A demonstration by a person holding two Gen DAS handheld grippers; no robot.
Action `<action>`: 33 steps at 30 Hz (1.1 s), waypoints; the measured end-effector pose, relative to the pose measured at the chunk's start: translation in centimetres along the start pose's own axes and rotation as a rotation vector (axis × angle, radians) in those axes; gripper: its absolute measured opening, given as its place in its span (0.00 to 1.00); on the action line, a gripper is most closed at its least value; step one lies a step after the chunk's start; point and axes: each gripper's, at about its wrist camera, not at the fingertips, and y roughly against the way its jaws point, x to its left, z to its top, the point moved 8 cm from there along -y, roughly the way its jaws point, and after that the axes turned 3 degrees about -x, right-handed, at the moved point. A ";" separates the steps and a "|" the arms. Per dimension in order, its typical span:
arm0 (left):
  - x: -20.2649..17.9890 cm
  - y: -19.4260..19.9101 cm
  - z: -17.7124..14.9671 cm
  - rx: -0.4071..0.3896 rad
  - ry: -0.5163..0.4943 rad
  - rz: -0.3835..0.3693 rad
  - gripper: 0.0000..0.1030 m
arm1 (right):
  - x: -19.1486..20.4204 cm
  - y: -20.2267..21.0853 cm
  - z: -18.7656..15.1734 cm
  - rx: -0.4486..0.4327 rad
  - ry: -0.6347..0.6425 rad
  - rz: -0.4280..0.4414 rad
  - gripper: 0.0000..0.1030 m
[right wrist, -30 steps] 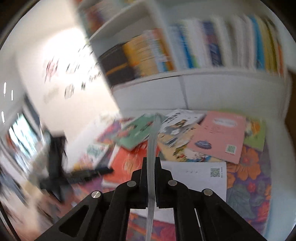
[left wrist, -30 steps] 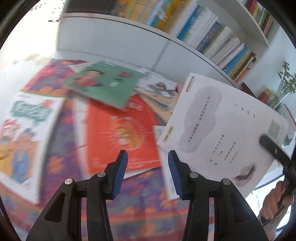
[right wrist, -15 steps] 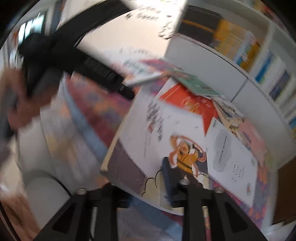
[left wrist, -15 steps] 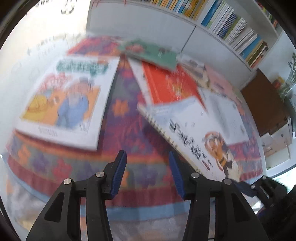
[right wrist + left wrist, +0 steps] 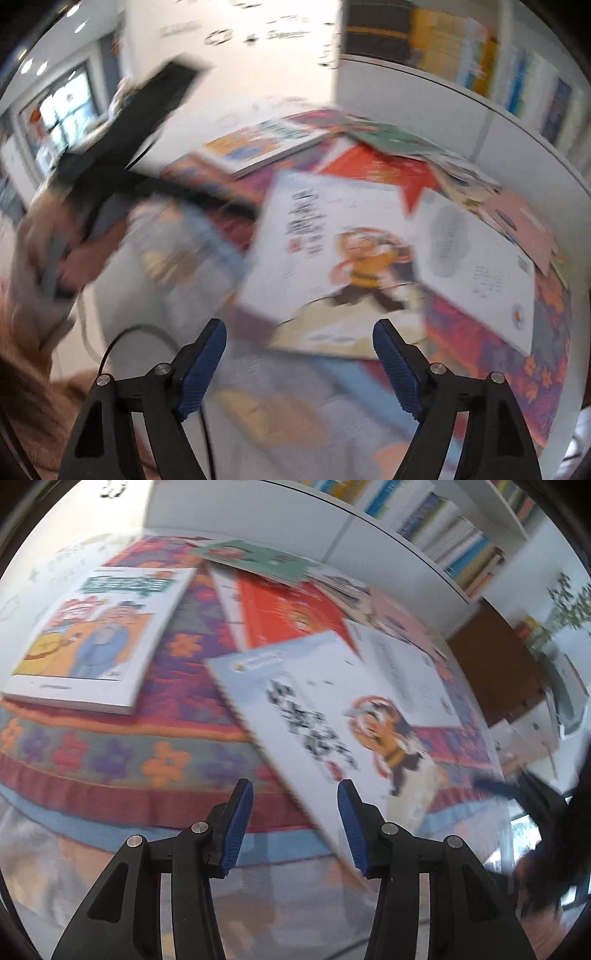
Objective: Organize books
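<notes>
Several books lie scattered on a flowered cloth (image 5: pixel 166 760). A large white book with an orange cartoon figure (image 5: pixel 332 716) (image 5: pixel 332 258) overhangs the table's front edge. My left gripper (image 5: pixel 295 823) is open and empty just short of that edge. My right gripper (image 5: pixel 299 365) is wide open and empty in front of the same book. A white sheet-like book with a grey blot (image 5: pixel 476 266) lies to its right. A red book (image 5: pixel 291 613), a green book (image 5: pixel 258 557) and a cartoon book (image 5: pixel 96 635) lie further back.
A white bookshelf (image 5: pixel 436 528) full of upright books stands behind the table. A brown cabinet (image 5: pixel 498 664) is at the right. The left gripper and the hand holding it (image 5: pixel 110 155) show at the left of the right wrist view.
My right gripper has let go of the thin white book and opened wide. Both grippers have pulled back to the table's front edge. The large cartoon book now lies in front of both.
</notes>
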 end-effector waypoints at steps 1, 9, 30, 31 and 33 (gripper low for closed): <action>-0.4 -0.3 -0.2 0.013 -0.010 0.006 0.44 | -1.7 -0.6 0.4 0.001 -0.048 0.018 0.78; -1.1 -2.6 -1.8 0.085 -0.041 0.054 0.44 | -10.9 -7.2 0.4 0.080 -0.416 0.080 0.76; 1.6 -4.0 0.6 0.088 -0.020 -0.039 0.38 | -8.2 -11.2 3.2 0.134 -0.547 0.519 0.51; 2.0 -4.0 0.7 0.080 -0.013 -0.031 0.31 | -8.2 -11.4 3.3 0.130 -0.547 0.525 0.50; 2.5 -4.0 0.9 0.072 0.004 -0.051 0.28 | -8.5 -11.6 3.4 0.116 -0.534 0.497 0.32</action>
